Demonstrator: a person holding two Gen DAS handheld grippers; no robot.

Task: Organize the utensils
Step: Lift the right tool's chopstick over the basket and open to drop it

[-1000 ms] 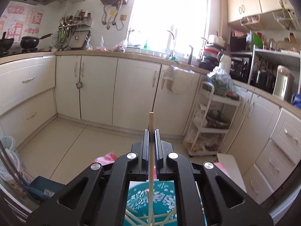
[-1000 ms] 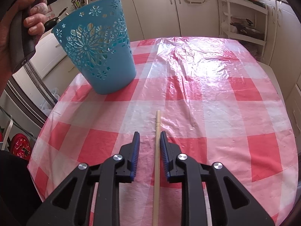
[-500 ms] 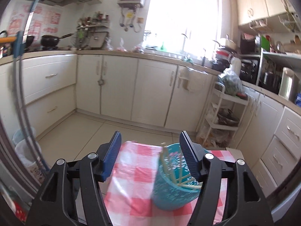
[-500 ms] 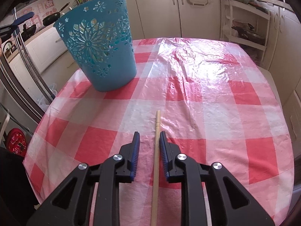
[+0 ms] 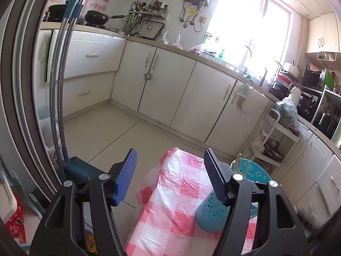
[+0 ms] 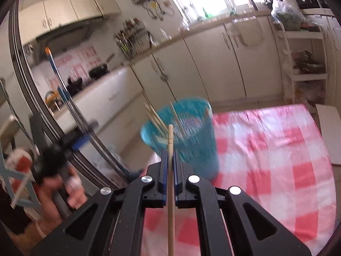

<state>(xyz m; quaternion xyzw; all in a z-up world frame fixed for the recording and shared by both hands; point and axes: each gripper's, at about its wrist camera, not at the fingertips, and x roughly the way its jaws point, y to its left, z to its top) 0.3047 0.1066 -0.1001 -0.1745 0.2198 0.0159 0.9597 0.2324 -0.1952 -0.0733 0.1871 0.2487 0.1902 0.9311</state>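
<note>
The left gripper [image 5: 169,175] is made of shiny black plastic. It has two thick arms with big three-sided holes cut in them. Round silver screws sit on top of the arms. Each finger has a flat blue pad [image 5: 127,173] with tiny ridges on it.

The right gripper [image 6: 169,160] looks just the same: black arms, three-sided holes, silver screws and thin blue pads [image 6: 163,168] on the inside of the fingers.

In the right wrist view, the person's left hand [image 6: 61,192] shows as a blur of bare skin around a dark handle.
</note>
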